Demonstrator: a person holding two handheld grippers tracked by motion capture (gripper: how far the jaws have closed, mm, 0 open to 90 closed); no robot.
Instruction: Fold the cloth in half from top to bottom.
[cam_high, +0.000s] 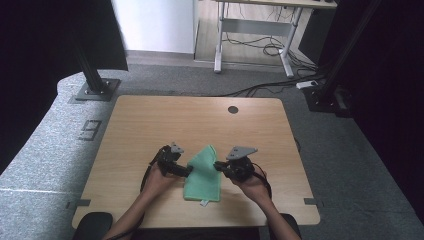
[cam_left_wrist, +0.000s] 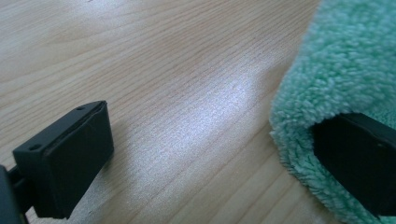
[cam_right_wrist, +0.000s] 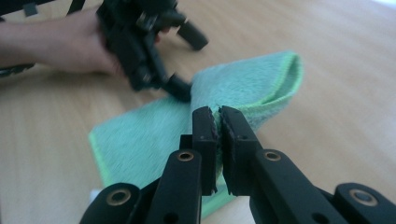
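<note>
Near the table's front edge, a green cloth lies between two grippers.
The right gripper pinches the cloth's raised fold; the left gripper stands open, one jaw tucked under the cloth's edge.

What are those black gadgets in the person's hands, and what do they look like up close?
Each hand holds a black claw tool. The left claw and right claw each carry a grey three-cornered plate on top and trail a black cable. Up close, the fingers are flat black blocks on bolted arms with round rivets. The forearms are bare, no sleeves.
</note>
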